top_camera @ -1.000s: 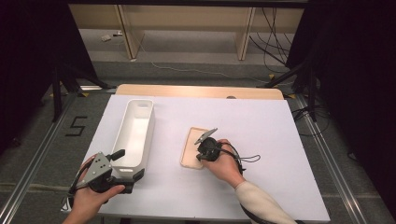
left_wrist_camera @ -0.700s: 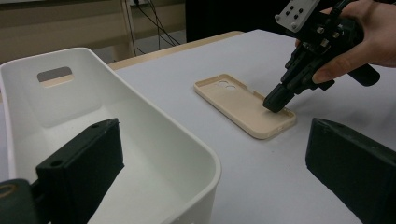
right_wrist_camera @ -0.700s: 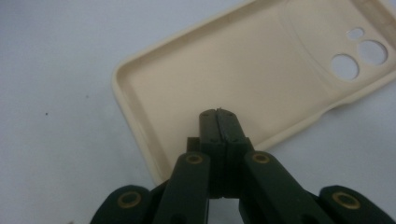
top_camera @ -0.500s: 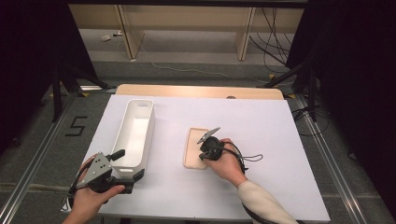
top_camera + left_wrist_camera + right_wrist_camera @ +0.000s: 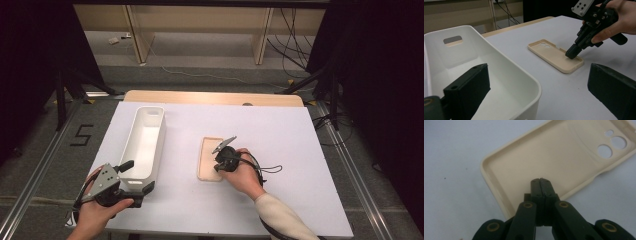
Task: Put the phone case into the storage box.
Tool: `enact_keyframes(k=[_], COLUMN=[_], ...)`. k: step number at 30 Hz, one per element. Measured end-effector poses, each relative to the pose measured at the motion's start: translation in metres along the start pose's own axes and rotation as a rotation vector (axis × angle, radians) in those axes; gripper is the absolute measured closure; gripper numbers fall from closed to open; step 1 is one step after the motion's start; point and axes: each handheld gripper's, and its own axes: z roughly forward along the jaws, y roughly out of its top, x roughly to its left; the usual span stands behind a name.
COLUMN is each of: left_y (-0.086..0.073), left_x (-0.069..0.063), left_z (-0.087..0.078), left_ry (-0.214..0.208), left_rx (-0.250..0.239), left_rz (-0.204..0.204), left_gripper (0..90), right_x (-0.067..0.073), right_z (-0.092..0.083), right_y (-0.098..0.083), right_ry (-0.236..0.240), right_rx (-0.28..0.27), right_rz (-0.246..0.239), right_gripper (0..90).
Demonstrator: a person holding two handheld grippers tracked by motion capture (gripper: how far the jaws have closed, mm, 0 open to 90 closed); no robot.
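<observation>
right gripper [image 5: 221, 161] clenched, jaws pressed together, tip down inside the beige phone case [image 5: 208, 156] at its near end; case lies mid-table, long axis running away from the person; left gripper [image 5: 131, 176] spread wide at the white bin [image 5: 145, 142], well apart from the case.

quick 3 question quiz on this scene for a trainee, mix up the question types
1. True or false: the phone case lies inside the white bin.
2. The right gripper has its jaws: A) wide open B) shut, tips over the case's near edge C) clamped on the bin's rim.
3. Which way does the case's hollow side face?

Key
1. False: it lies on the table, beside the bin.
2. B
3. Up, with its camera holes at the far end in the left gripper view.
</observation>
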Motion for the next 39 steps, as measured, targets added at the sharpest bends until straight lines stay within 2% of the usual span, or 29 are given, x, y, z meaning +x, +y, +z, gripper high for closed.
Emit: enact_keyframes(k=[11, 14, 15, 17, 20, 22, 23, 24, 25, 26, 27, 28, 29, 33, 35, 39], left_y=[0.0, 0.0, 0.0, 0.0, 0.0, 0.0, 0.001, 0.001, 0.001, 0.001, 0.001, 0.001, 0.001, 0.001, 0.001, 0.001], left_x=[0.0, 0.0, 0.001, 0.001, 0.0, 0.0, 0.002, 0.001, 0.0, 0.0, -0.001, -0.001, -0.001, -0.001, -0.001, -0.001], left_z=[0.0, 0.0, 0.001, 0.001, 0.0, 0.0, 0.001, 0.002, 0.002, 0.002, 0.002, 0.002, 0.002, 0.002, 0.003, 0.002], left_ry=[-0.003, -0.003, -0.013, -0.012, -0.005, -0.006, -0.012, -0.012, -0.008, -0.008, -0.01, -0.012, -0.012, -0.011, -0.014, -0.013], left_rx=[0.0, 0.0, -0.009, -0.005, -0.001, -0.002, -0.008, -0.008, -0.002, -0.002, -0.004, -0.005, -0.006, -0.005, -0.008, -0.008], left_rz=[0.004, 0.002, 0.008, 0.014, 0.003, 0.003, 0.015, 0.01, 0.004, 0.004, -0.002, 0.0, -0.002, -0.005, -0.005, 0.004], left_gripper=[3.6, 3.6, 3.6, 3.6, 3.7, 3.7, 3.7, 3.7, 3.7, 3.8, 3.7, 3.7, 3.7, 3.7, 3.7, 3.7], right_x=[-0.001, -0.001, 0.0, -0.001, -0.005, -0.005, -0.007, -0.01, -0.011, -0.011, -0.013, -0.013, -0.015, -0.016, -0.016, -0.016], right_z=[-0.001, -0.003, -0.006, -0.008, -0.017, -0.02, -0.024, -0.029, -0.032, -0.032, -0.04, -0.04, -0.046, -0.052, -0.055, -0.061], right_y=[-0.001, -0.001, -0.002, -0.002, -0.007, -0.009, -0.01, -0.014, -0.015, -0.015, -0.019, -0.019, -0.023, -0.029, -0.033, -0.041], right_ry=[-0.006, -0.005, -0.013, -0.018, -0.03, -0.038, -0.047, -0.043, -0.038, -0.038, -0.024, -0.024, -0.007, 0.001, -0.013, -0.007], right_rx=[-0.011, -0.034, -0.052, -0.066, -0.162, -0.179, -0.205, -0.279, -0.303, -0.303, -0.343, -0.343, -0.386, -0.43, -0.455, -0.478], right_rz=[-0.003, -0.007, 0.007, 0.003, 0.016, 0.026, 0.024, 0.026, 0.035, 0.035, 0.054, 0.054, 0.065, 0.062, 0.059, 0.063], right_gripper=[90.0, 89.1, 85.5, 84.1, 71.0, 67.8, 63.7, 56.4, 52.8, 52.8, 47.4, 47.4, 41.2, 34.6, 32.0, 27.7])
